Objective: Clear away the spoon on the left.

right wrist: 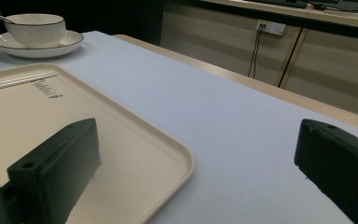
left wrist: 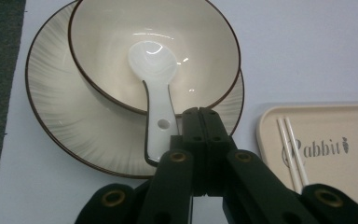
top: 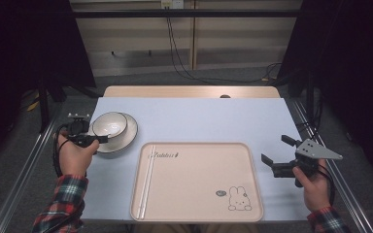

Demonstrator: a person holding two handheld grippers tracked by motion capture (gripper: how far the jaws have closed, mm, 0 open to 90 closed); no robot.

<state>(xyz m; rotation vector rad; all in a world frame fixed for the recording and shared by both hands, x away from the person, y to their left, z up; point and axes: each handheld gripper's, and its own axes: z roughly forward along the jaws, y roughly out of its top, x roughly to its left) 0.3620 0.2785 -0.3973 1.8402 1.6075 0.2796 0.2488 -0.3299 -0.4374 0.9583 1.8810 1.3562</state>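
Observation:
A cream bowl (top: 109, 124) with a dark rim stands on a matching plate (top: 128, 137) at the table's left. In the bowl (left wrist: 121, 42) lies a white ceramic spoon (left wrist: 154, 70), its handle resting over the rim toward me. My left gripper (top: 104, 139) sits shut just over the plate's near edge, and its jaws (left wrist: 200, 112) are pressed together beside the spoon handle, on its right. My right gripper (top: 274, 148) is held open to the right of the tray, and nothing lies between its jaws (right wrist: 196, 135).
A beige tray (top: 196, 204) with a rabbit print lies at the front centre, a pair of white chopsticks (top: 146, 179) along its left side. The light blue table top (top: 199, 119) ends at a wooden strip at the back. Cables hang behind.

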